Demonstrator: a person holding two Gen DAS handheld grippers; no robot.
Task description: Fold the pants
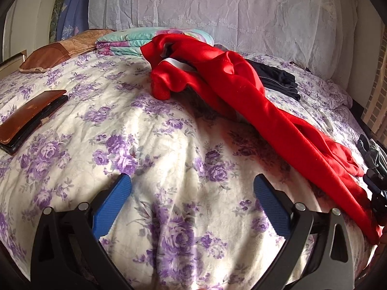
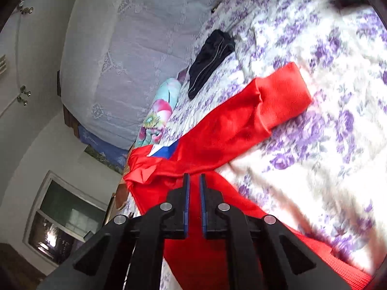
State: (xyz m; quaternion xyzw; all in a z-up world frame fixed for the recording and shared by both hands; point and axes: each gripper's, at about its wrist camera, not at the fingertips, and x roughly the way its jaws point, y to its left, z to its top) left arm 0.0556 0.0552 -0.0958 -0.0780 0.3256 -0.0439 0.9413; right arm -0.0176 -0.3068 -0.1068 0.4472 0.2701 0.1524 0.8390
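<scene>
The red pants (image 1: pixel 241 89) lie crumpled in a long diagonal across the bed (image 1: pixel 169 145), running from the folded quilt (image 1: pixel 125 42) by the headboard down toward the near right edge; the waistband end is bunched up at the far end and 1 leg trails to the right edge.

The left gripper (image 1: pixel 192 191) hangs over bare sheet, pads spread wide, nothing between them and well apart from the pants; the right gripper (image 2: pixel 194 181) has its 2 pads drawn nearly together, with red cloth lying right at and under the tips; whether a layer is truly pinched in the thin gap I cannot tell.

The fabric looks light, soft and shiny, likely slippery; it will sag and slide rather than hold a crease, so a grip on the thicker ribbed cuff or the waistband seems safer than on the loose middle.

The left view shows the whole run of the pants, a brown wallet-like case (image 1: pixel 29 118) near the left edge and dark clothes (image 1: pixel 278 79) behind; the right view alone shows the flat cuffed leg end (image 2: pixel 283 91) spread on the sheet and a blue-and-white patch (image 2: pixel 164 152) inside the bunch.
</scene>
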